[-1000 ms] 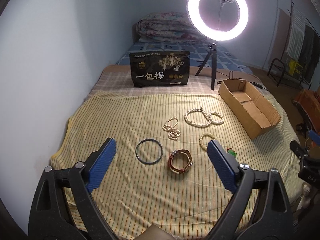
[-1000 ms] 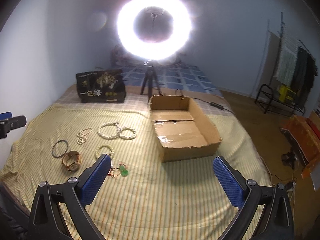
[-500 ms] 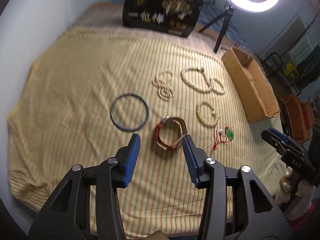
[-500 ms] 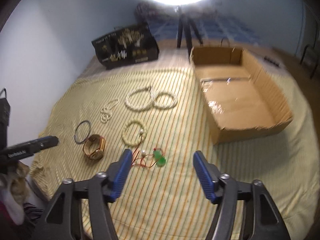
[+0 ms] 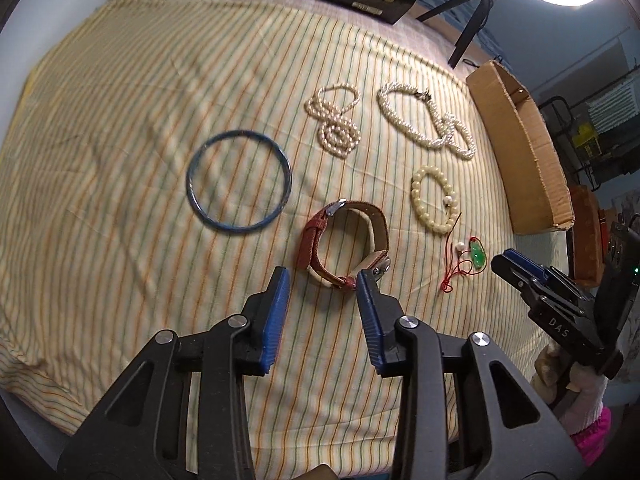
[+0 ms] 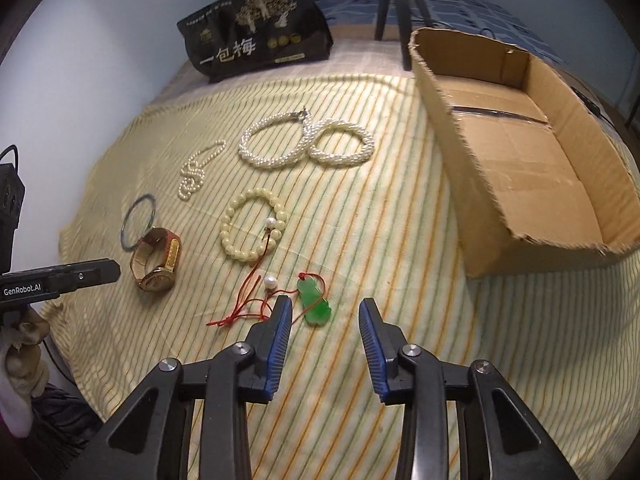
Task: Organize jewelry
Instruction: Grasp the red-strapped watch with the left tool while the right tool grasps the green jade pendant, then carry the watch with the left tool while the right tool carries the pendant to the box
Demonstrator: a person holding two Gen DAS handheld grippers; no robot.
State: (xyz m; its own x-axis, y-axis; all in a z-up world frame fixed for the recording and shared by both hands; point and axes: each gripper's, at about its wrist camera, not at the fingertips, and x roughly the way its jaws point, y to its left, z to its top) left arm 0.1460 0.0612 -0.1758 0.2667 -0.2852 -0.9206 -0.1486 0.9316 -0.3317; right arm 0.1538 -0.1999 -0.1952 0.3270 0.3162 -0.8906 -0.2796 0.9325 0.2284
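Jewelry lies on a striped yellow cloth (image 5: 120,80). My left gripper (image 5: 322,280) is open, just in front of a brown leather watch (image 5: 344,240); its right fingertip nearly touches the watch face. A blue bangle (image 5: 239,181), a thin pearl strand (image 5: 334,120), a thick pearl necklace (image 5: 424,120) and a cream bead bracelet (image 5: 434,200) lie beyond. My right gripper (image 6: 323,304) is open, just in front of a green pendant (image 6: 315,300) on a red cord (image 6: 248,300). The watch (image 6: 156,260) shows at left in the right wrist view.
An open cardboard box (image 6: 520,160) stands at the right on the cloth, empty inside. A black printed bag (image 6: 256,28) stands at the back. A ring light on a tripod (image 5: 472,20) stands behind the box. The cloth's front edge drops off near the grippers.
Both grippers have tilted down and moved closer to the cloth, jaws narrower than a second ago. The left one has closed in on the watch, the right one on the green pendant.
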